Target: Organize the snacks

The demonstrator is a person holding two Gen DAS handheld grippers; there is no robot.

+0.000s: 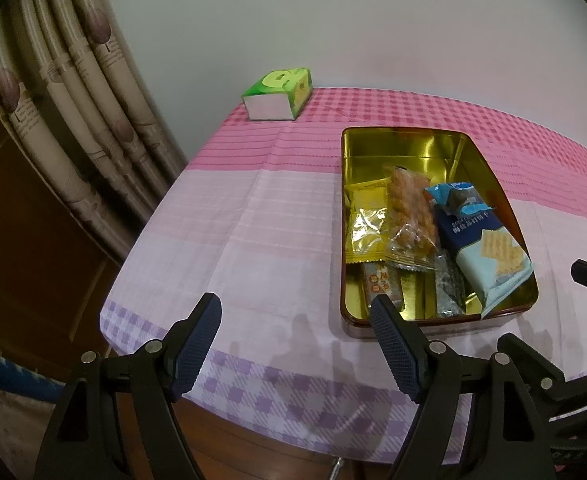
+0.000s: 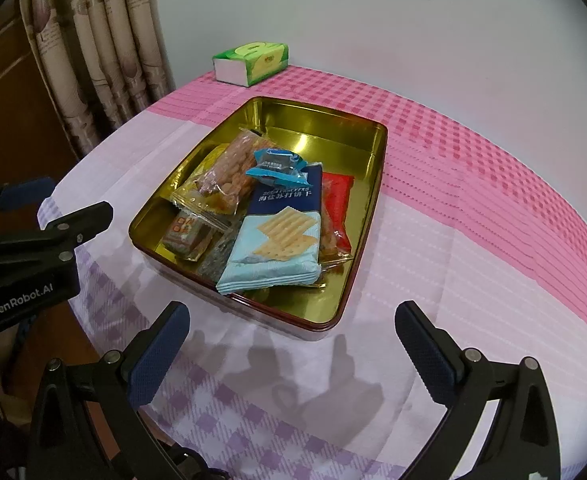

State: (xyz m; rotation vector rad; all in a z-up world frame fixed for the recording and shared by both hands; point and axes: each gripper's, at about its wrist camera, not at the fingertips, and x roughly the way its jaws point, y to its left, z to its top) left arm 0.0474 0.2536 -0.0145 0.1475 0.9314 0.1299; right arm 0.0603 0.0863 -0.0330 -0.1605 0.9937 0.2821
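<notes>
Snacks (image 2: 253, 216) lie heaped in the gold tin (image 2: 357, 240) near the surface's front edge; both my left gripper (image 1: 293, 344) and right gripper (image 2: 289, 352) hang open, empty, so I'd approach the top cracker pack (image 2: 273, 252) squarely

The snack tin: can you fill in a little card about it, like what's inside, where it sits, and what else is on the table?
container: gold tin, lid off
inside: soda cracker pack, red packet, yellow packet, clear peanut bag, small blue packet
sits on: pink checked tablecloth
also there: green tissue box, far corner
left gripper: jaws open, empty
right gripper: jaws open, empty
</notes>
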